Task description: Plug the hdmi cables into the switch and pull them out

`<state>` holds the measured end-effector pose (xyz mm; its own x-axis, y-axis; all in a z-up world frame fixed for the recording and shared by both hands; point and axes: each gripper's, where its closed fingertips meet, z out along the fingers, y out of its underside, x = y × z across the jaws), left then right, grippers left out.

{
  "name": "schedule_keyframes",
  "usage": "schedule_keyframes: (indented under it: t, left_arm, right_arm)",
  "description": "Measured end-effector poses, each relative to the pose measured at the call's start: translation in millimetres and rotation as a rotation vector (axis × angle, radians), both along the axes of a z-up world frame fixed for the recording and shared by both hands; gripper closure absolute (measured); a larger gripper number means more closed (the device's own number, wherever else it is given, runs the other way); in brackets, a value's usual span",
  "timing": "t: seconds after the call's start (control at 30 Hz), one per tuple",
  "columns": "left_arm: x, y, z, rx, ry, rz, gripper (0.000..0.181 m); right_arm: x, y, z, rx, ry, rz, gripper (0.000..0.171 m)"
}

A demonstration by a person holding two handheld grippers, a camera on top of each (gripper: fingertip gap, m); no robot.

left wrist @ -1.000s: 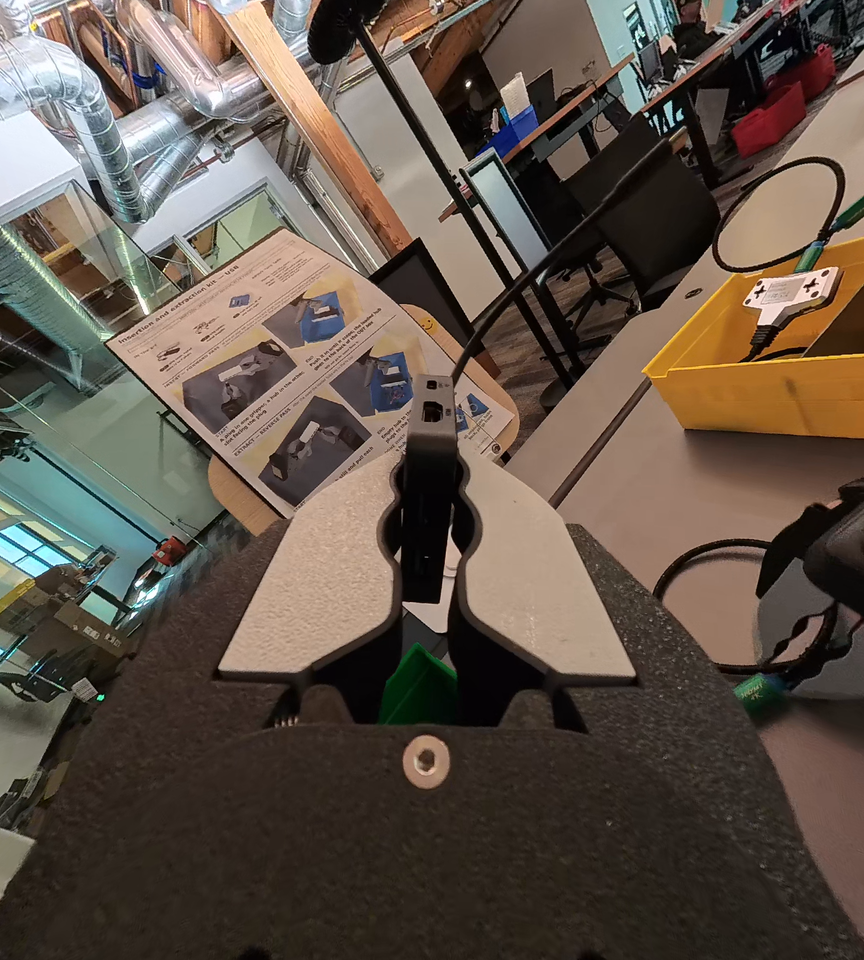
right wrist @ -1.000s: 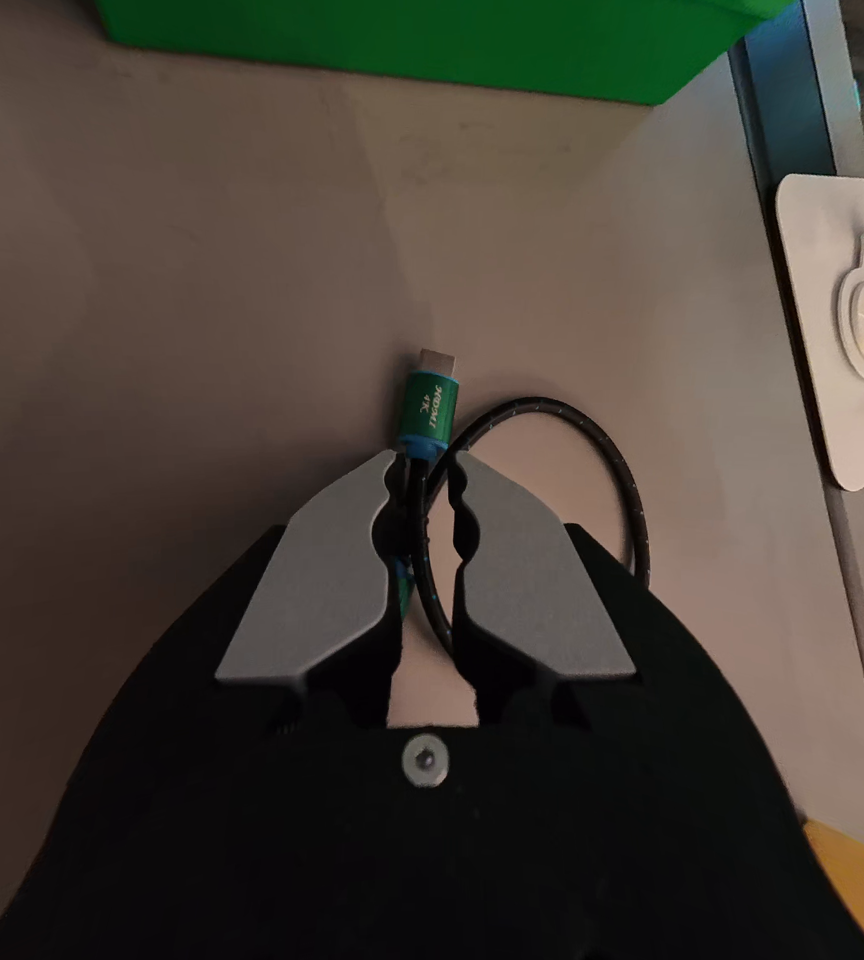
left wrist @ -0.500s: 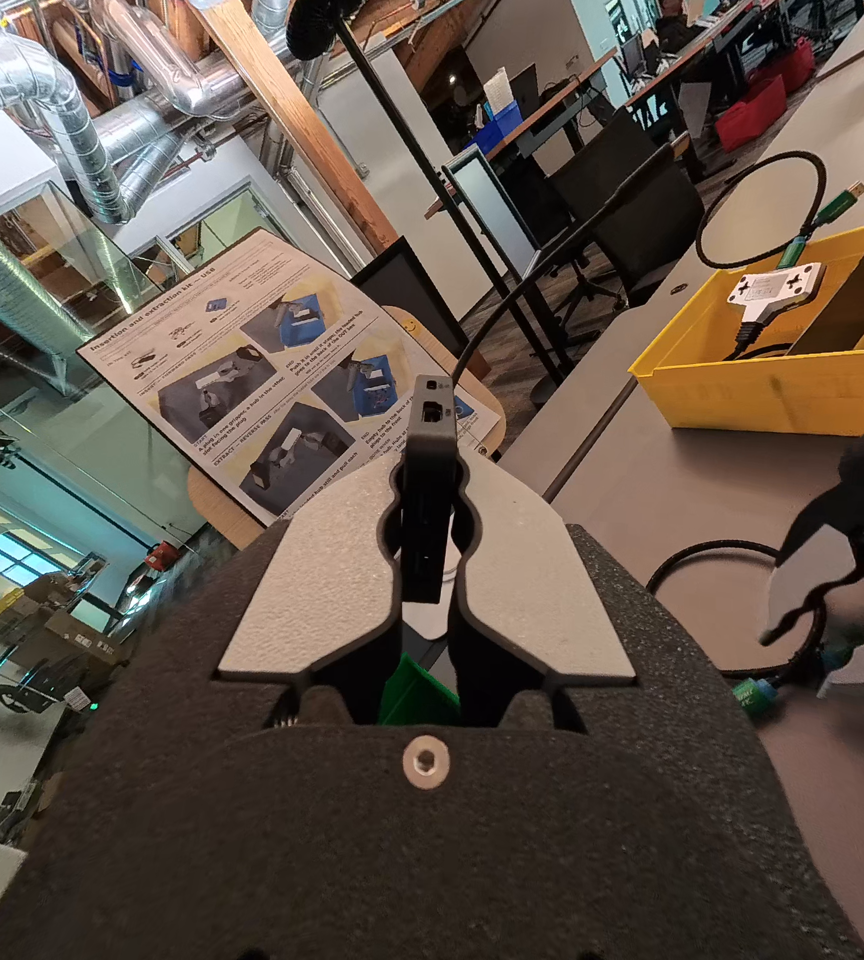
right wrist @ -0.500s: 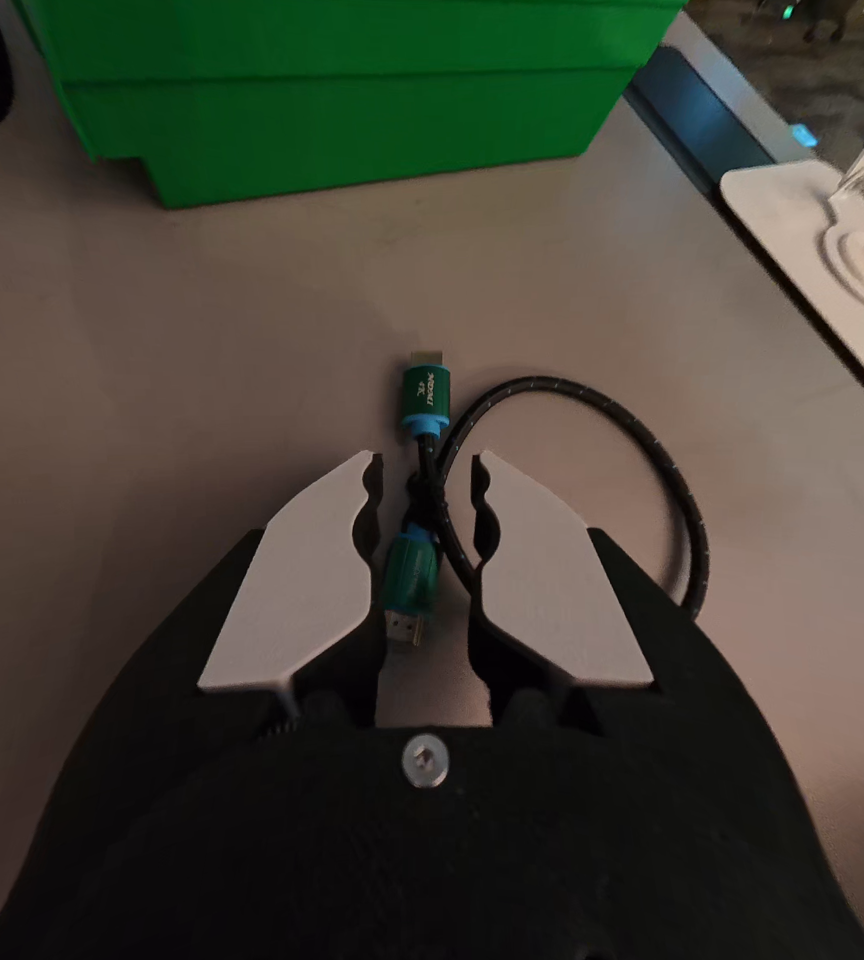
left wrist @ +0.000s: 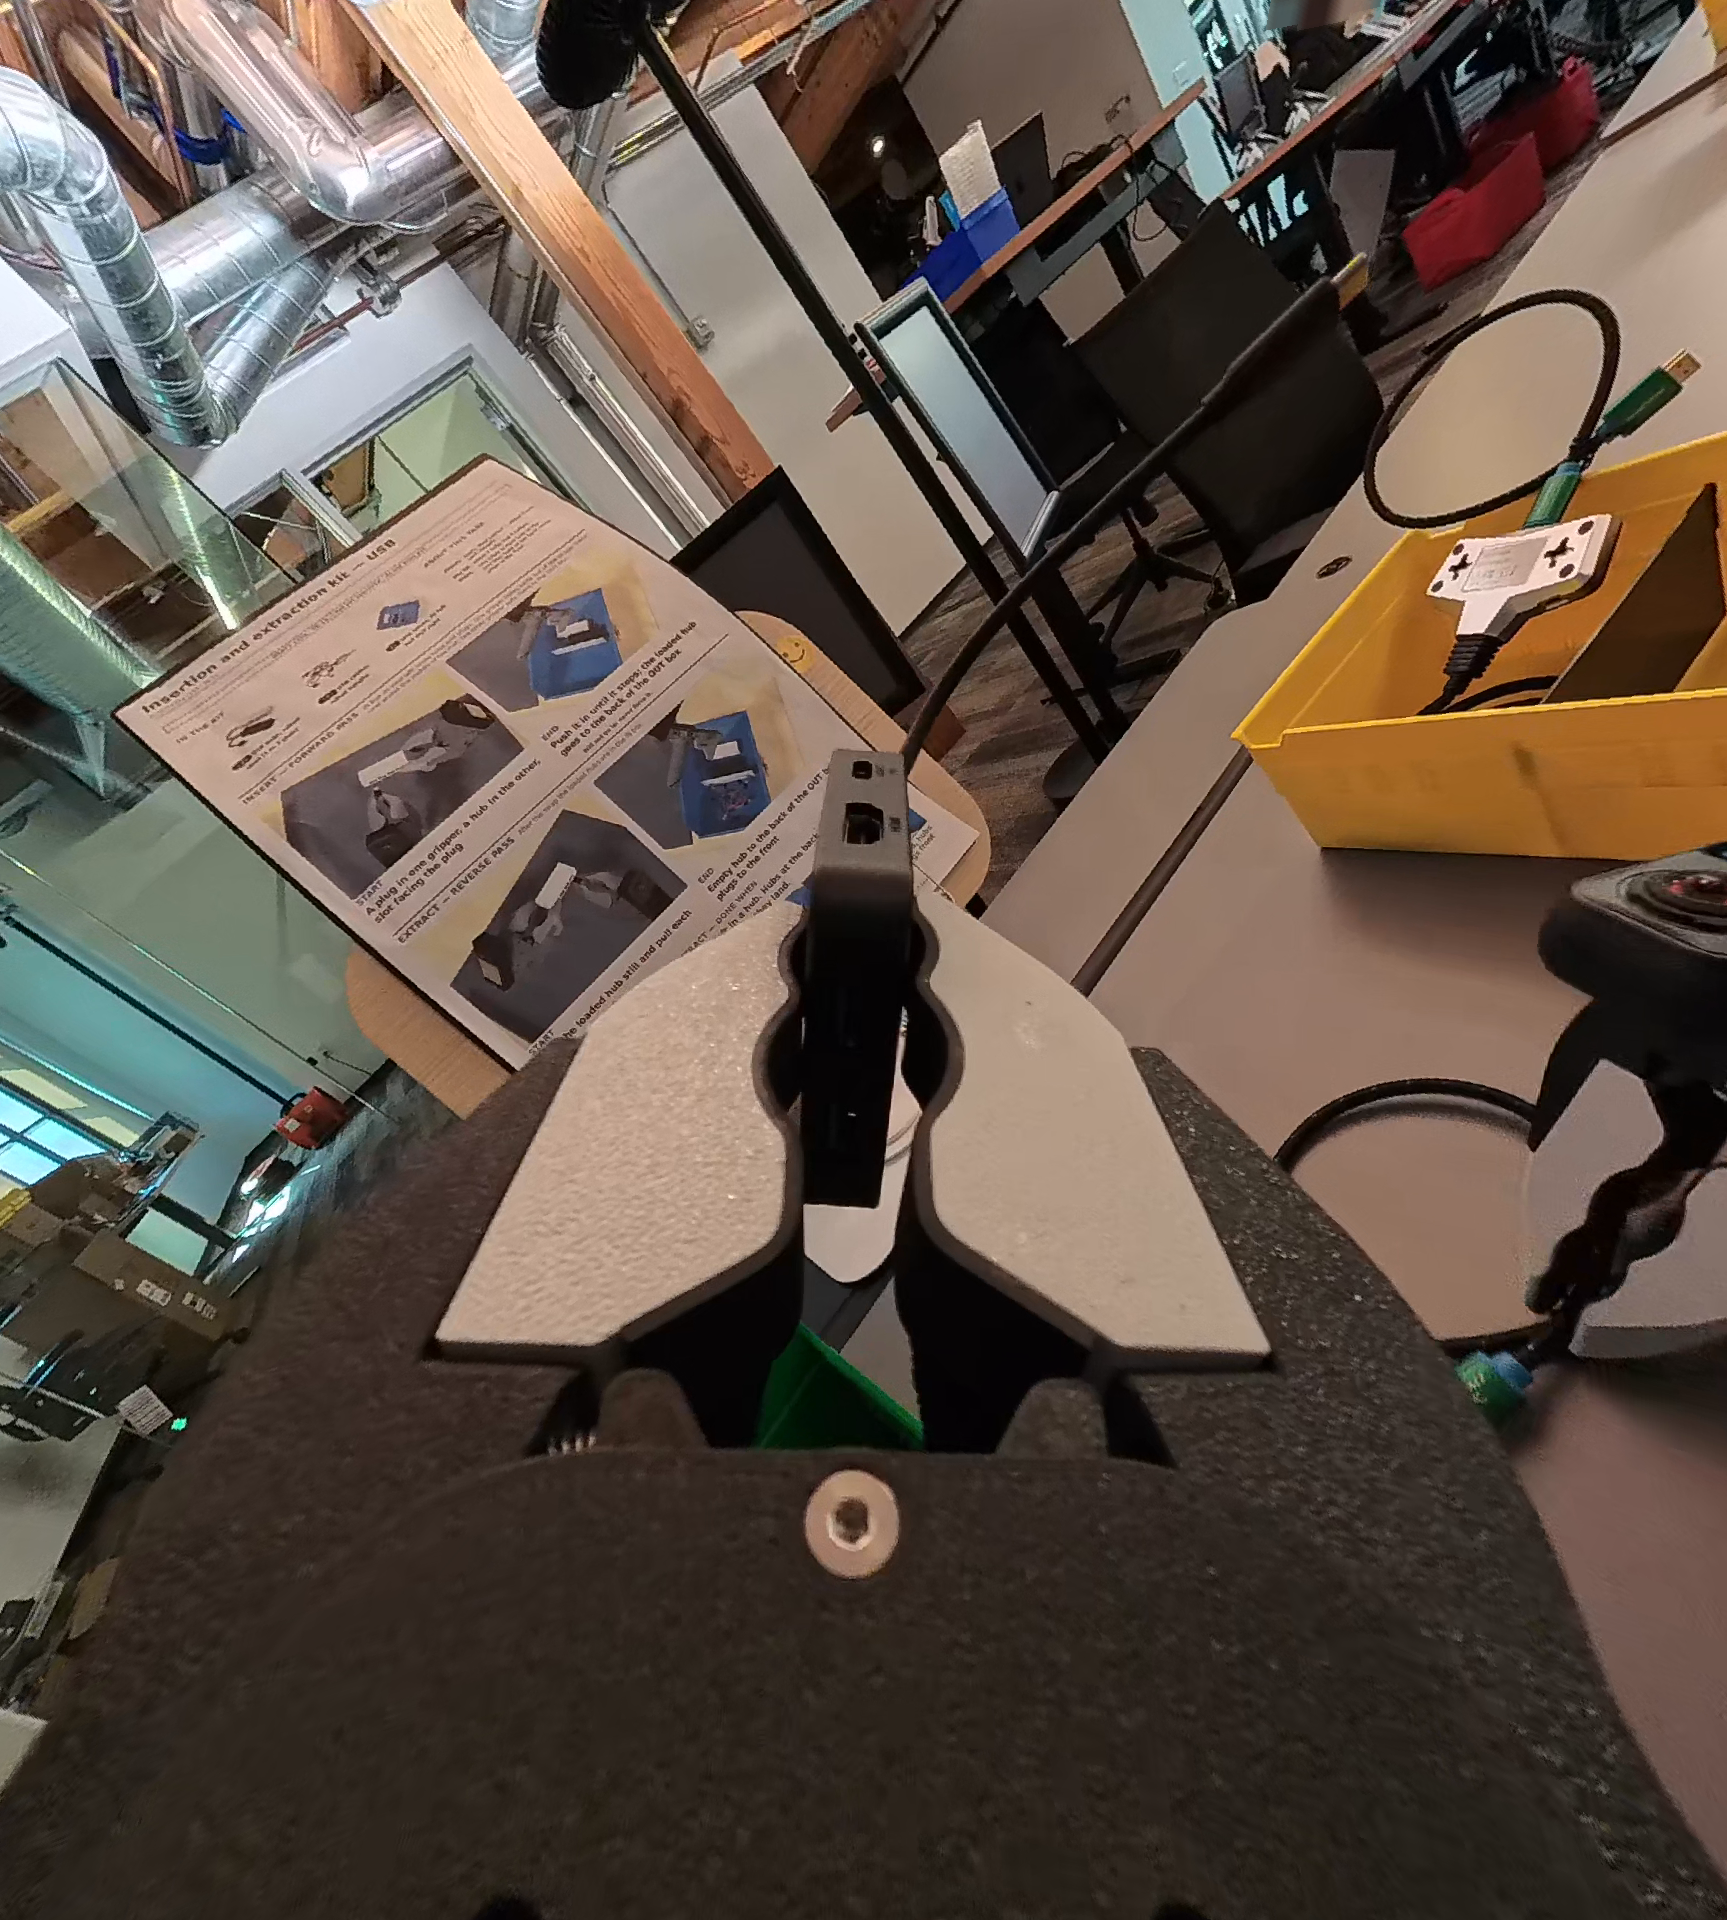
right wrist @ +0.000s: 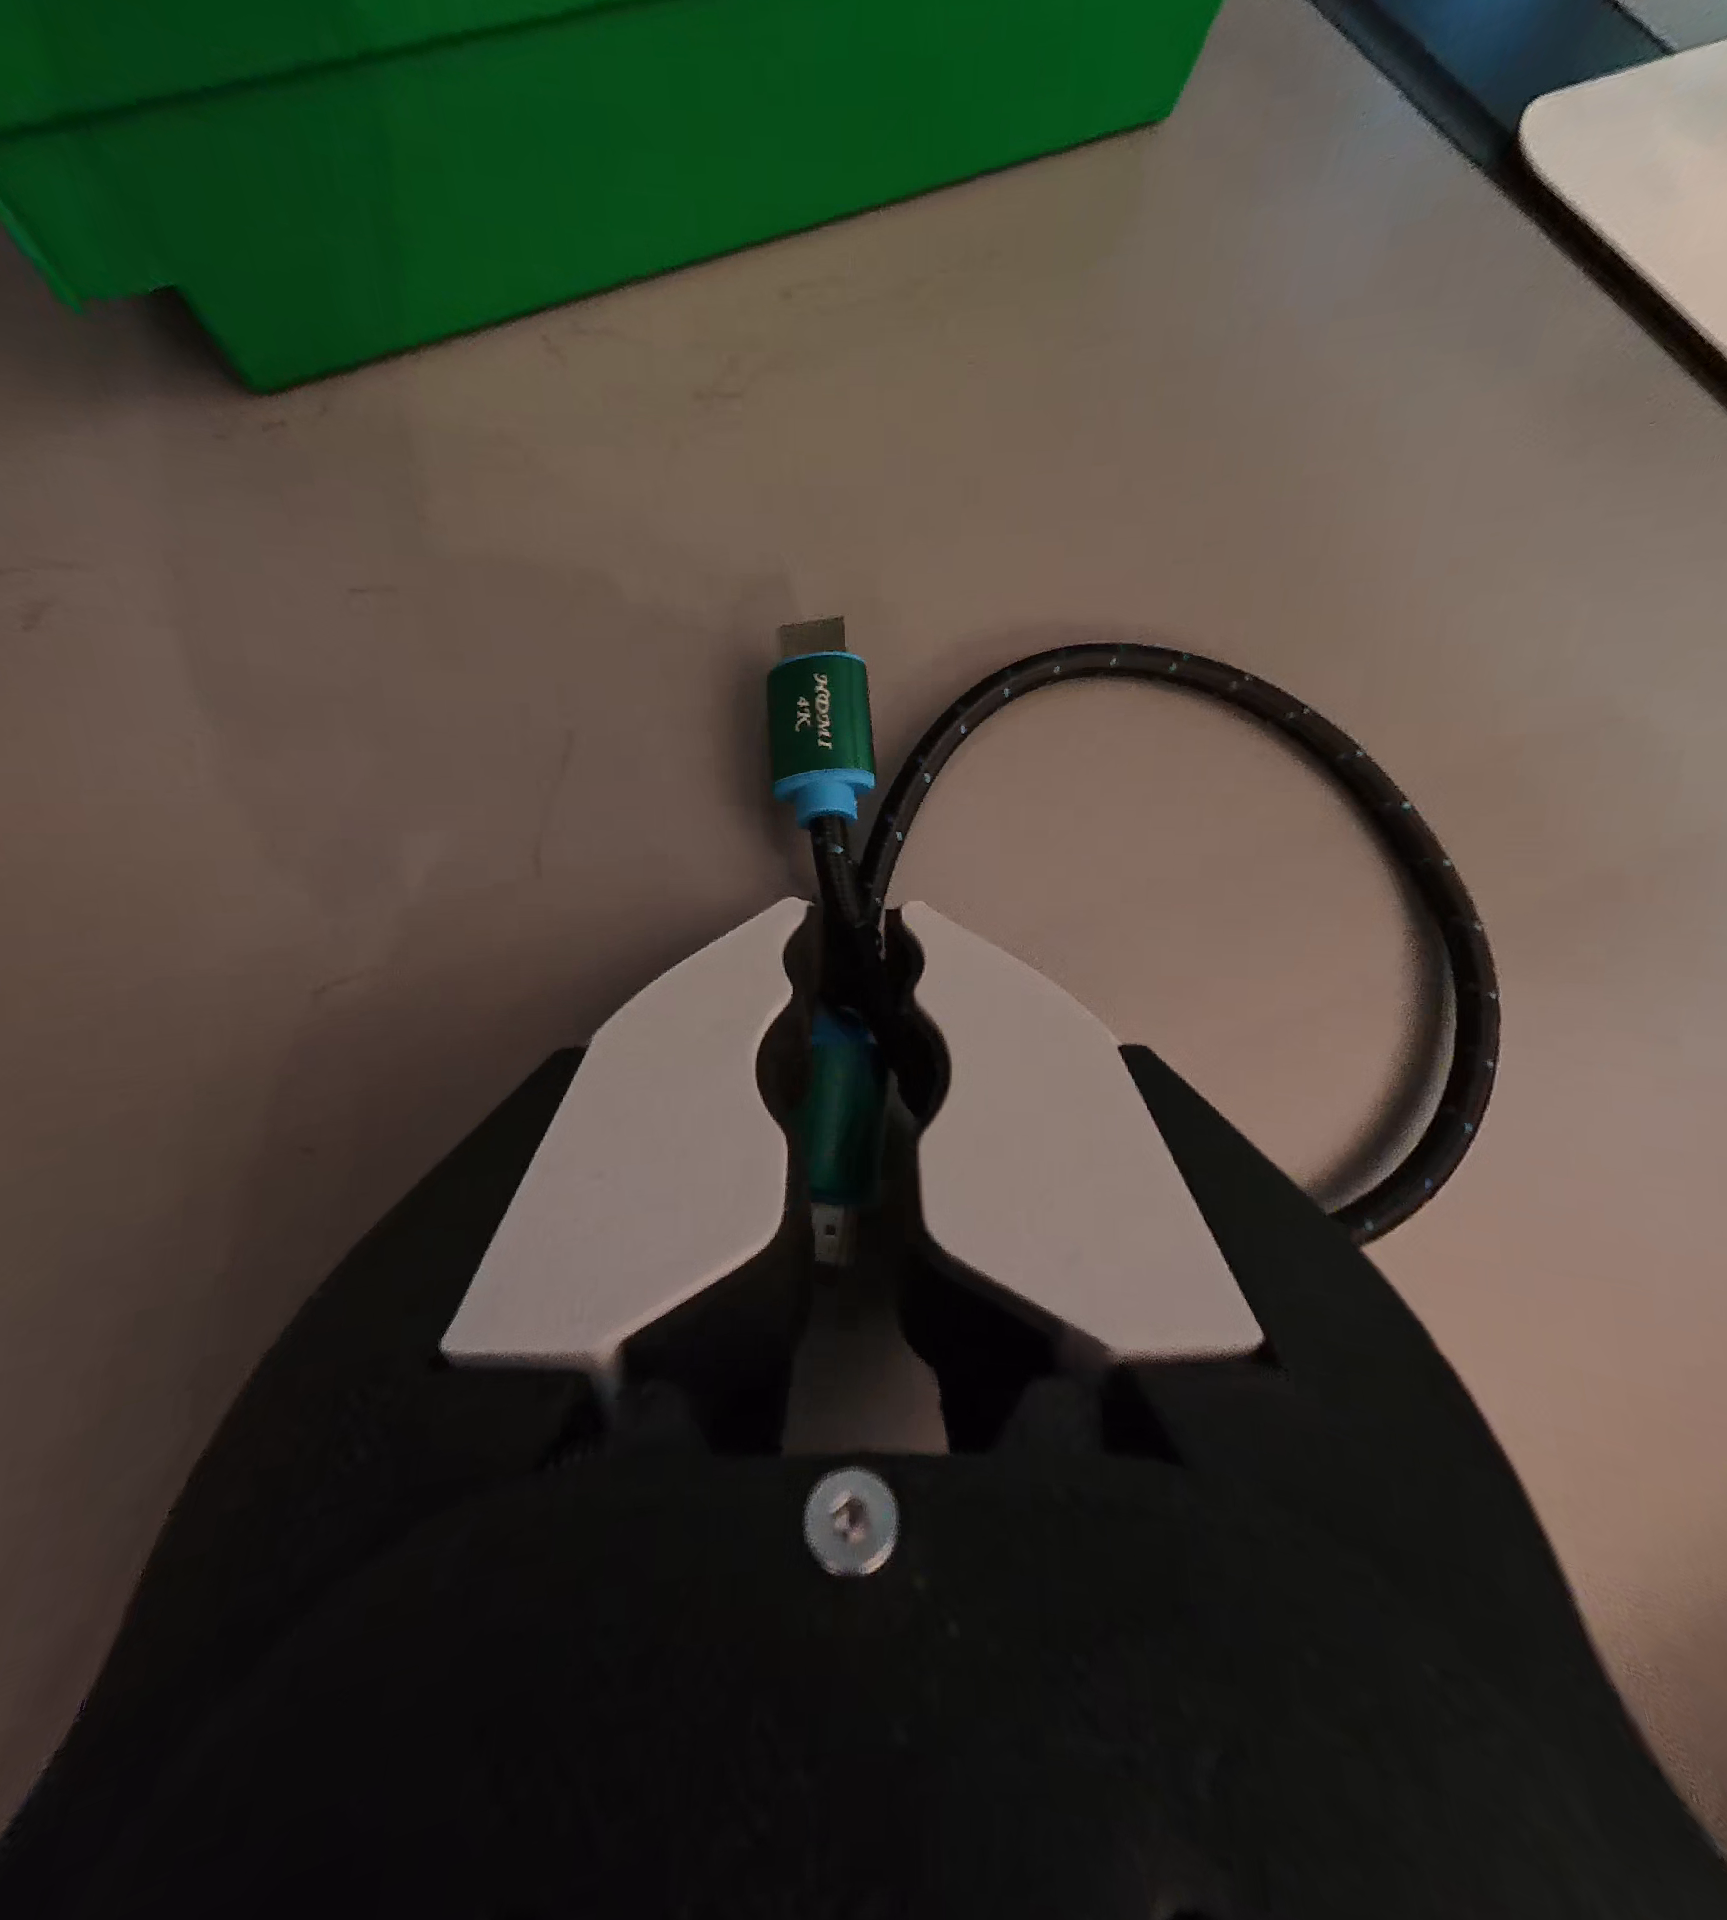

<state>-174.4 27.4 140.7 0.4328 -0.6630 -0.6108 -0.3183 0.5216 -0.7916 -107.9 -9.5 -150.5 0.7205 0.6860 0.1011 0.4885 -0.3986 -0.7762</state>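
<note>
The left claw [left wrist: 854, 961] was clamped on the black switch [left wrist: 854, 977], held upright off the surface [left wrist: 1306, 997], its narrow port edge facing up and away from the claw. The right claw [right wrist: 851, 914] was lowered onto the surface and closed around the braided black hdmi cable [right wrist: 1358, 790], pinching two crossed strands; one green plug [right wrist: 841, 1117] sat between its fingers, pointing back toward the claw body, while the other green plug [right wrist: 819, 722] lay just ahead of the fingertips. A green bin [right wrist: 547, 156] stood beyond, a yellow bin [left wrist: 1524, 769] farther off.
</note>
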Motion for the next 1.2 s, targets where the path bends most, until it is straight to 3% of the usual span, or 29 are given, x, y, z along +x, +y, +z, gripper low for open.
schedule_keyframes:
  t: [0.37,0.5,0.67,0.97,1.1,1.2]
  left_arm:
    - [4.7,-0.4,-1.7,0.012,0.018,0.011,0.167]
    - [0.8,6.4,-4.0,0.013,0.027,0.046,0.167]
    - [-0.8,20.6,-14.3,0.027,0.084,0.119,0.167]
    - [20.6,39.3,-42.1,0.214,0.263,0.228,0.167]
    - [54.7,22.5,-55.7,0.291,0.301,0.146,0.167]
    - [76.0,10.4,-67.0,0.344,0.349,0.102,0.167]
  right_arm:
    - [-10.3,-4.3,6.8,-0.079,0.137,0.091,0.16]
    - [-3.7,0.8,36.7,-0.038,0.201,0.08,0.161]
    - [12.6,0.4,101.1,0.002,0.236,0.078,0.161]
    - [29.5,-57.6,220.8,-0.066,0.116,0.159,0.162]
    - [47.0,-55.9,236.3,-0.071,0.193,0.083,0.162]
    - [62.2,-54.9,221.7,-0.13,0.175,0.046,0.161]
